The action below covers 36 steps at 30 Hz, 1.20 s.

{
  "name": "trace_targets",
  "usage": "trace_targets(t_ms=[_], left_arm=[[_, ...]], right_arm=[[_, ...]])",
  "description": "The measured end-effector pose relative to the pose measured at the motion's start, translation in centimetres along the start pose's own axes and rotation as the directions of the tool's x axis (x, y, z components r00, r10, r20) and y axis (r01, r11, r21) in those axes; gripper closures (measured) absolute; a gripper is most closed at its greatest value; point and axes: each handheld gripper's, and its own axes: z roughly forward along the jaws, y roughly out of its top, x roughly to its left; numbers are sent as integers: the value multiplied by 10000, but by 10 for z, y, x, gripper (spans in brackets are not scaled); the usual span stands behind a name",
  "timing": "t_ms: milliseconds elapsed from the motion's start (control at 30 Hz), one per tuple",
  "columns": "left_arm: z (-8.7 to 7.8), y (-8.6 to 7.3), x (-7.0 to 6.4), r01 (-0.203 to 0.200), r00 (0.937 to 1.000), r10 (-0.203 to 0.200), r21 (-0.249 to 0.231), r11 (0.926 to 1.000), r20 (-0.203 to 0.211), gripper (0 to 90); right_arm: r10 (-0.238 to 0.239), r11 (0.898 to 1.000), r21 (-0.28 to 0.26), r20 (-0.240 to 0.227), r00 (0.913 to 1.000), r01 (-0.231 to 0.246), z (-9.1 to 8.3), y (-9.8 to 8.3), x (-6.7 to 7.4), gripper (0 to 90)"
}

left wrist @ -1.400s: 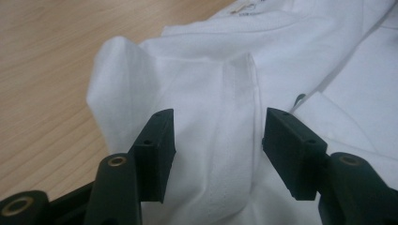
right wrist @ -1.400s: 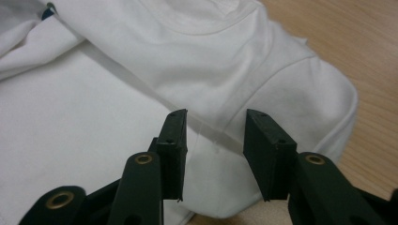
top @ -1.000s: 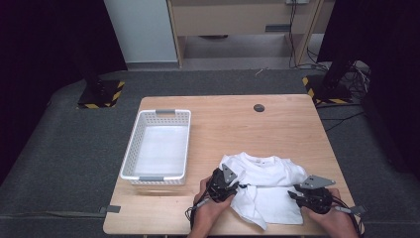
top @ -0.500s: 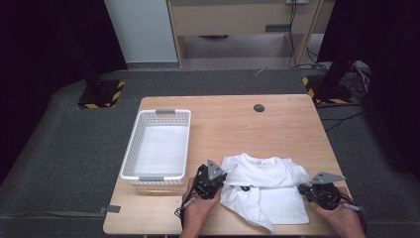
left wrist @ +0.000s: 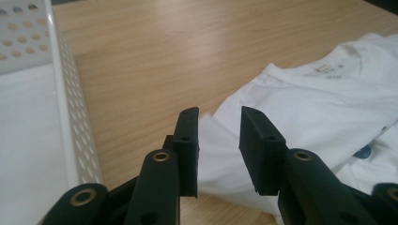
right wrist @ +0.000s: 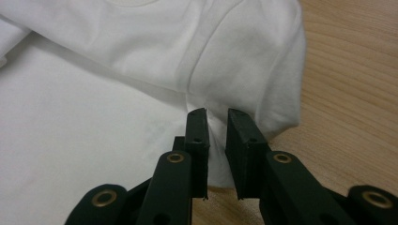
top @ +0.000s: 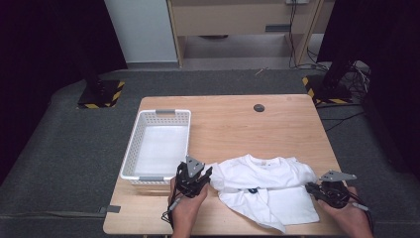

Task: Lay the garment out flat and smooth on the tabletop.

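- Black jaws of the left gripper [left wrist: 218, 150] stand a little apart, with the edge of the white T-shirt [left wrist: 319, 112] lying in the gap between them; the pads do not press on the cloth. These jaws have just been opening.
- In the high view the left gripper [top: 194, 174] sits at the shirt's left edge, just beside the near corner of the white basket [top: 130, 157].
- The right gripper [right wrist: 217, 147] has its jaws narrow, with a fold of the white cloth between them at the sleeve end; a slim gap shows on either side of the fold, so the pads look clear of it. These jaws too have just been opening.
- In the high view the right gripper [top: 317, 189] is at the shirt's right edge, near the table's front right corner, with the person's hand [top: 352, 217] behind it.
- The T-shirt [top: 265, 186] lies crumpled on the near half of the wooden table [top: 237, 124], collar away from the person, one lower part folded over, a small dark blue mark on its front.
- The perforated basket stands on the table's left side, well apart from the right gripper.
- A small dark round disc [top: 258, 107] lies on the far part of the table.
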Motion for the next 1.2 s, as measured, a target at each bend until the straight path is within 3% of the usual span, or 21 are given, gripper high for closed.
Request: trace_targets(t_ms=[133, 233, 333, 500, 633, 767, 900, 1067, 1200], left_arm=[[0, 1, -6, -119, 9995, 123, -130, 9998, 274, 624], [12, -4, -19, -431, 9965, 421, 127, 9990, 721, 567], [29, -12, -41, -1079, 9877, 1025, 410, 9933, 1182, 519], [53, -29, -60, -1661, 9756, 1486, 1011, 9809, 1615, 465], [64, -35, -62, -1689, 9753, 1463, 1319, 9768, 1656, 458], [70, -40, -61, -1883, 9739, 1640, 1547, 9698, 1569, 460], [72, -39, -58, -1896, 9743, 1665, 1528, 9699, 1518, 501], [73, -38, -51, -1706, 9791, 1496, 1562, 9729, 1379, 521], [74, -38, -44, -1550, 9824, 1348, 1607, 9748, 1296, 521]], right_arm=[[-42, 9999, -148, 51, 10000, 43, -1, 0, 0, 728], [-8, 9993, -370, 91, 10000, 11, -5, 1, -1, 728], [-45, 9995, -298, 193, 9998, 51, -5, 0, -1, 728], [-103, 9995, -303, 208, 9997, 110, -3, 0, 2, 655], [-431, 9988, -213, 223, 9988, 436, 1, 1, 9, 604], [-642, 9979, -70, 177, 9978, 643, 3, 2, 11, 699], [-719, 9974, -23, 81, 9974, 719, 0, 1, 6, 870], [-628, 9979, -130, 73, 9980, 629, -8, 2, -1, 883], [-387, 9984, -400, 82, 9992, 390, -18, 0, -14, 883]])
